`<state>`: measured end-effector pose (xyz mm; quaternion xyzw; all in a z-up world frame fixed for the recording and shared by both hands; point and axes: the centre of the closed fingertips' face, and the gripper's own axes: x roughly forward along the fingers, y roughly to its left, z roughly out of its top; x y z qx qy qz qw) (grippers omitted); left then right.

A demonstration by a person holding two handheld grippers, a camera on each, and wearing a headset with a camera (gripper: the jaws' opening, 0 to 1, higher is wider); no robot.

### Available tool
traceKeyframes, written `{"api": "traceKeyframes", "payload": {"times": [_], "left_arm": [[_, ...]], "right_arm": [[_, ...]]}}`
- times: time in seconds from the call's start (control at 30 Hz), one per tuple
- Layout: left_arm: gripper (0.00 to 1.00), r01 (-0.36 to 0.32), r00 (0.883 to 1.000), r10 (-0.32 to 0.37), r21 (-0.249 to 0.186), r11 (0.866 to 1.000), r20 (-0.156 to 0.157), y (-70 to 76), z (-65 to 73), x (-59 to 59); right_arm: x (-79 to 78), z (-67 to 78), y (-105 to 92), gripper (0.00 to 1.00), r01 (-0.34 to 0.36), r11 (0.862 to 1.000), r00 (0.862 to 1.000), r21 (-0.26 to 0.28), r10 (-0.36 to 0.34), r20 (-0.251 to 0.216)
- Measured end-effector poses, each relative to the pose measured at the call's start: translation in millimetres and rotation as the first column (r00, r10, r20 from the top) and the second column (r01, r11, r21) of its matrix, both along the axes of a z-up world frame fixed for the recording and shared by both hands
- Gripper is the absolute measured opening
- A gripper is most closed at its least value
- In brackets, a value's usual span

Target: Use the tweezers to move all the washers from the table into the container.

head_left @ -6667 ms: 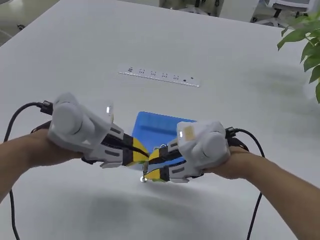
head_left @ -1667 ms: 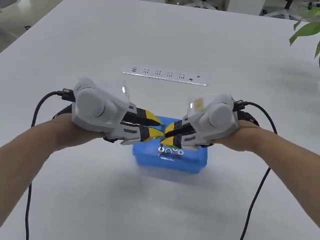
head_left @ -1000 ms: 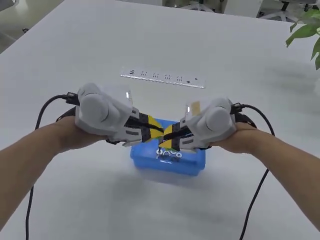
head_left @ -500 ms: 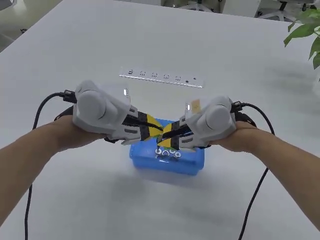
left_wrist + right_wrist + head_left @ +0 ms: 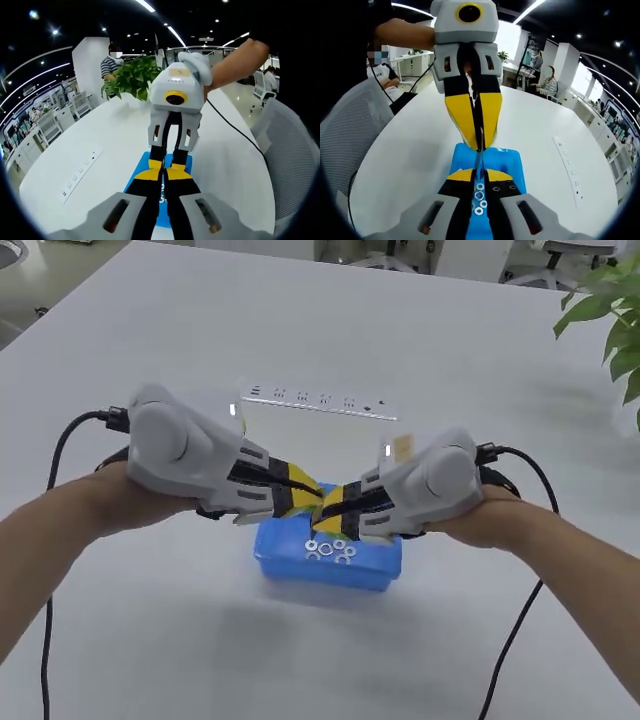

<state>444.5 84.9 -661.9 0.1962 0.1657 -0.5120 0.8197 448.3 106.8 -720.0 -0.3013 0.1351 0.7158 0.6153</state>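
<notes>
A blue container [image 5: 330, 576] sits on the white table, with several metal washers [image 5: 328, 549] lying in it. Just above it, my left gripper [image 5: 312, 498] and right gripper [image 5: 336, 506] meet tip to tip. The right gripper view shows thin silver tweezers [image 5: 478, 159] running from the left gripper's [image 5: 479, 144] shut yellow jaws into my right gripper [image 5: 479, 175], whose jaws are closed narrowly on them. Washers [image 5: 479, 197] and the container's floor [image 5: 506, 160] lie below. In the left gripper view, my left gripper [image 5: 163, 174] faces the right gripper [image 5: 165, 161] over the container [image 5: 142, 171].
A white power strip [image 5: 318, 400] is set in the table behind the container. A green plant [image 5: 612, 315] stands at the right edge. Black cables trail from both grippers. People and office chairs are in the background.
Earlier both grippers were low at the container's front by a washer on the table. They now hover over the container. In the last second they barely moved; the camera shifted.
</notes>
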Motion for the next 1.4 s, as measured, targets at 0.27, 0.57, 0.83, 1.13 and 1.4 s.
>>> {"api": "traceKeyframes", "payload": {"times": [0.27,0.57,0.83,1.13,1.4], "left_arm": [[0.05,0.038,0.999,-0.038,-0.01,0.999,0.004,-5.1,14.2,-10.3],[0.05,0.067,0.998,-0.067,-0.013,0.998,0.018,-6.5,29.4,-23.7],[0.05,0.095,0.995,-0.095,0.003,0.996,0.01,-9.4,29.6,-38.7],[0.05,0.122,0.992,-0.121,0.048,0.991,-0.029,-10.3,9.7,-59.5],[0.05,0.142,0.988,-0.136,0.093,0.986,-0.067,-10.4,-12.5,-72.9]], "right_arm": [[-10.7,14.4,-5.8,0.07,0.023,1.0,0.999,0.015,-0.023,-0.024],[-24.1,31.2,-11.3,0.07,0.042,0.999,0.999,0.023,-0.041,-0.036],[-38.3,32.5,-17.5,0.06,0.046,0.999,0.999,-0.004,-0.046,-0.029],[-56.3,17.7,-29.5,0.06,0.023,0.997,1.0,-0.071,-0.024,-0.011],[-69.2,0.8,-36.4,0.06,0.005,0.993,1.0,-0.12,-0.006,-0.013]]}}
